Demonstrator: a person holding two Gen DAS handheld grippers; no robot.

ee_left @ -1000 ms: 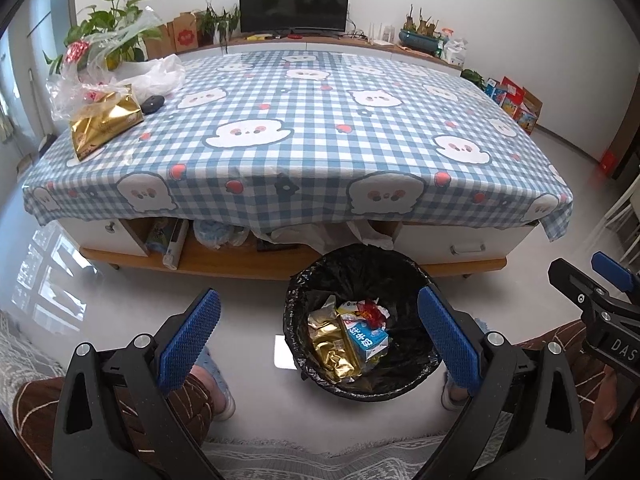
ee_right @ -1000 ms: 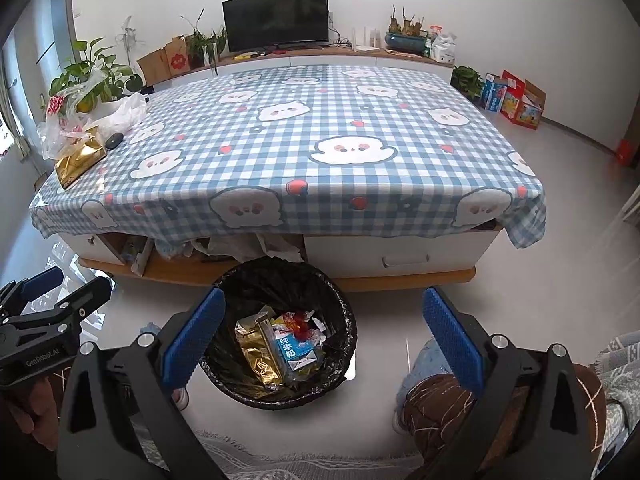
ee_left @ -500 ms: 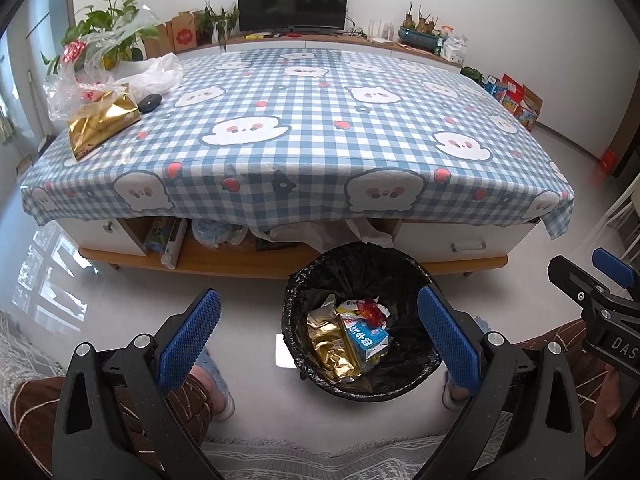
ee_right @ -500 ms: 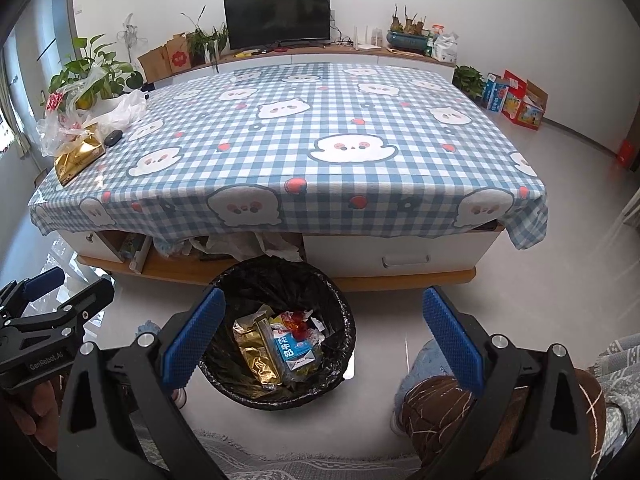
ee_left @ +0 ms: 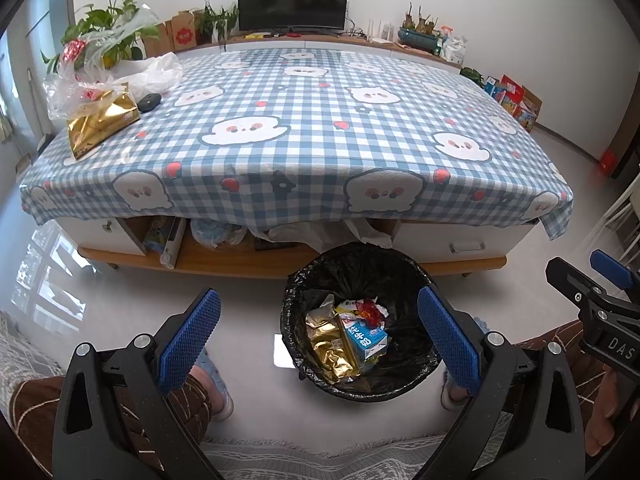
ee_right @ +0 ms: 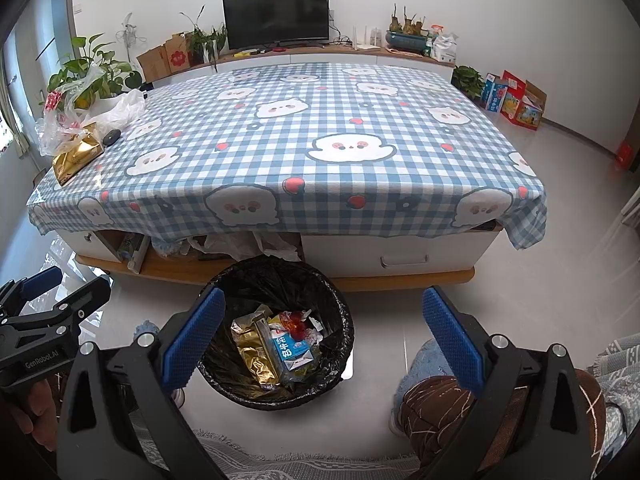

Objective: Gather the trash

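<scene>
A black-lined trash bin (ee_left: 296, 320) stands on the floor in front of the table and holds a gold wrapper (ee_left: 326, 338), a blue milk carton (ee_left: 366, 336) and a red wrapper. It also shows in the right wrist view (ee_right: 340, 320). My left gripper (ee_left: 318, 338) is open and empty, held above the floor near the bin. My right gripper (ee_right: 320, 340) is open and empty, beside it. A gold bag (ee_left: 98, 122) lies at the table's far left, next to clear plastic bags (ee_left: 92, 68); the gold bag also shows in the right wrist view (ee_right: 74, 158).
A low table with a blue checked cloth (ee_left: 304, 128) fills the middle. A dark round object (ee_left: 149, 102) lies by the gold bag. Clutter sits on the shelf under the table (ee_left: 208, 236). A TV (ee_left: 292, 4), plants and boxes line the far wall. My knees are below.
Both views have shifted very slightly; the grippers stay open and the trash in the bin has not moved.
</scene>
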